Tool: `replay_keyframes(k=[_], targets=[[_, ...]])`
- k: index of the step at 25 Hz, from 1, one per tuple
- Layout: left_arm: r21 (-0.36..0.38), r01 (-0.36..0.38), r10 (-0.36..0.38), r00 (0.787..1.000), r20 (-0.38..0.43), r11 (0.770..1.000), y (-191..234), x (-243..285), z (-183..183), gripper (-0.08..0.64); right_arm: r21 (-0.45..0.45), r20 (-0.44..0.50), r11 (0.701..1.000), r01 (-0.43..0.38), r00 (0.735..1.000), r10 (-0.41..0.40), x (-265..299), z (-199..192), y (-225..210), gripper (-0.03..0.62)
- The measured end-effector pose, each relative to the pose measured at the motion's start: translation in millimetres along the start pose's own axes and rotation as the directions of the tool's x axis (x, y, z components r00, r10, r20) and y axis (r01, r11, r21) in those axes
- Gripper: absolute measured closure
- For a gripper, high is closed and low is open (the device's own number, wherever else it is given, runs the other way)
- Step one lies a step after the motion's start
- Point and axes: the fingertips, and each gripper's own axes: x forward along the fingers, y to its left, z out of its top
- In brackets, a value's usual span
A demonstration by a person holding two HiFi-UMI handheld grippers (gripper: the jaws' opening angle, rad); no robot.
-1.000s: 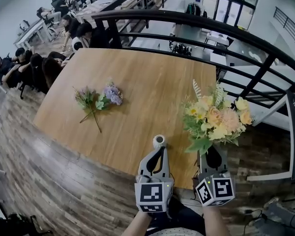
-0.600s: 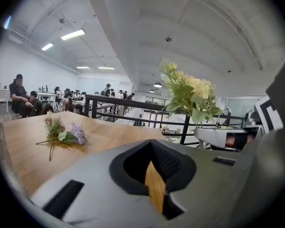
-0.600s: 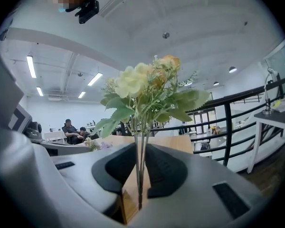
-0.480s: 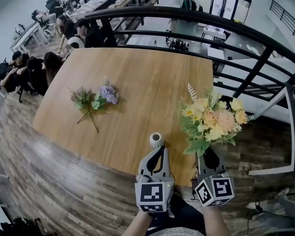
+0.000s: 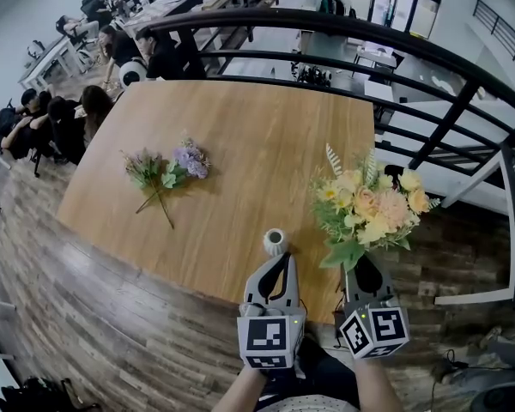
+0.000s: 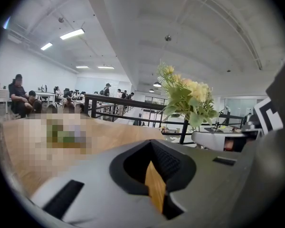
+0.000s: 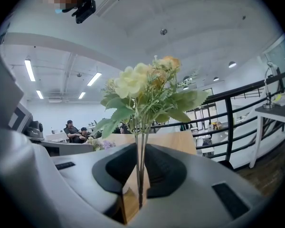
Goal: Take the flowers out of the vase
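Nearest the person, the right gripper [image 7: 141, 151] is clamped on the thin stems [image 7: 141, 127] of the bunch of flowers [image 5: 371, 209], low down and well below the leaves. The left gripper [image 5: 276, 263] has its jaws together with nothing between them. The small vase [image 5: 275, 242] stands empty just beyond its tips, close to the near edge of the table [image 5: 240, 136]; I cannot tell whether they touch.

The flowers are already out, held upright to the right of the vase over the table's near right corner. What seems left is to put them down. That likely calls for keeping the grip firm so the top-heavy heads do not swing, and carrying them wide of the vase so trailing leaves cannot tip it. They should lie flat on bare wood before the jaws open. Farther off, a smaller bunch [image 5: 165, 172] lies on the table with room beside it.
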Motion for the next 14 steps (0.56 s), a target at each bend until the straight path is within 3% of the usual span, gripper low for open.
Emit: replay_keyframes(k=[14], targets=[[-0.011, -0.020, 0.020, 1.000, 0.001, 1.000, 0.8, -2.8, 1.0, 0.520, -0.012, -0.019, 1.000, -0.012, 1.000, 0.011, -1.6, 1.0, 1.0, 0.526]])
